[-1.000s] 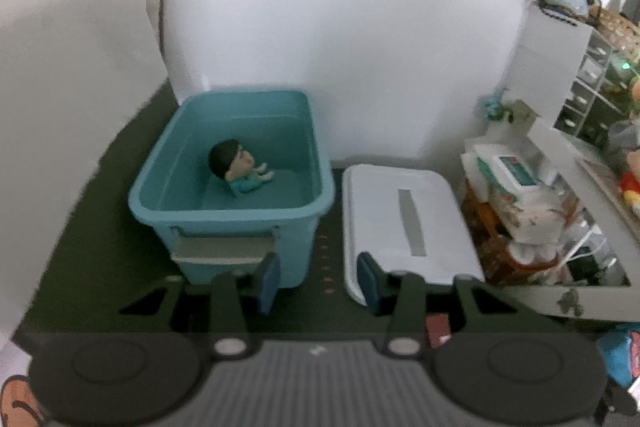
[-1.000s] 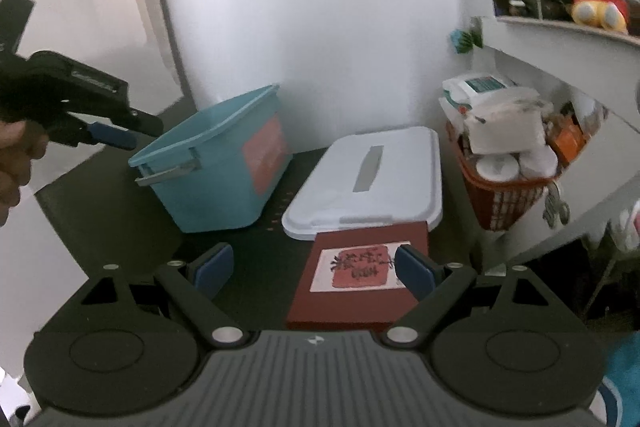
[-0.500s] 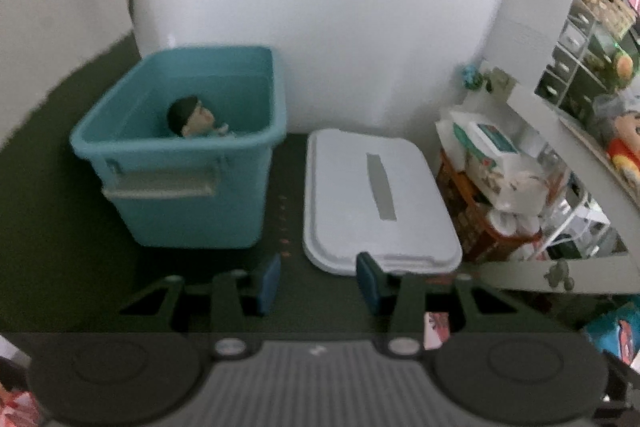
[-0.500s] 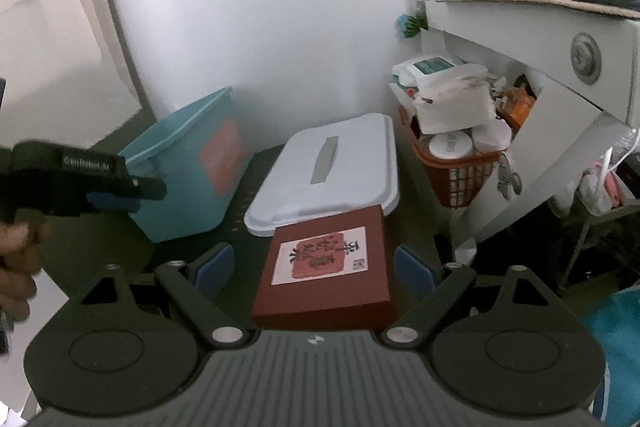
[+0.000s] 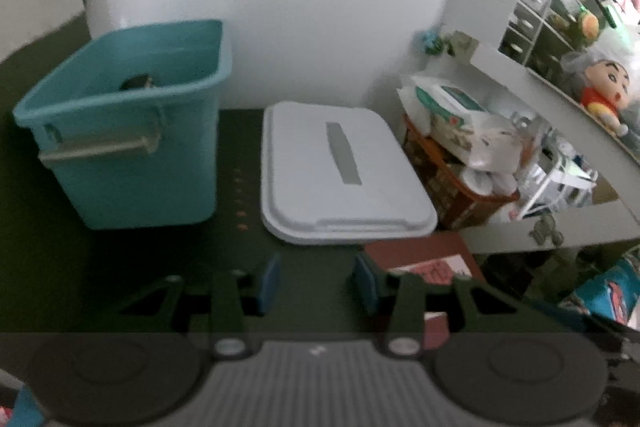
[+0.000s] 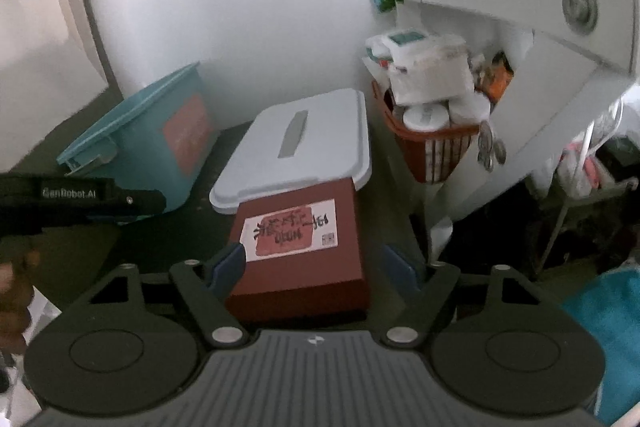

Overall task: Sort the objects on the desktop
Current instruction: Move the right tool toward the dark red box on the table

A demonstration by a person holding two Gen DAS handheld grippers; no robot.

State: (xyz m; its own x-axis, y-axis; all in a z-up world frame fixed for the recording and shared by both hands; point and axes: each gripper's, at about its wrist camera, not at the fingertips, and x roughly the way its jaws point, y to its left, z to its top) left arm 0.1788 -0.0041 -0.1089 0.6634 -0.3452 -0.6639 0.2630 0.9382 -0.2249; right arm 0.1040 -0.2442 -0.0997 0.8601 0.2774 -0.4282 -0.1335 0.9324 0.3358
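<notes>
right gripper [image 6: 318, 259] jaws closing around the dark red box [image 6: 300, 247], which lies just in front of the white lid [image 6: 296, 143]; pads not yet pressing. left gripper [image 5: 316, 281] has dropped lower, half spread, empty, teal bin [image 5: 132, 147] left of the lid. likely the box gets lifted next.

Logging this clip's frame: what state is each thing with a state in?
Teal bin: uncovered, upright, a figure's head showing inside.
White lid: off, flat beside the bin.
Red box: closed, flat, between the right jaws.
Right hand-held gripper: jaws closing around the box.
Left hand-held gripper: partly open, empty.
</notes>
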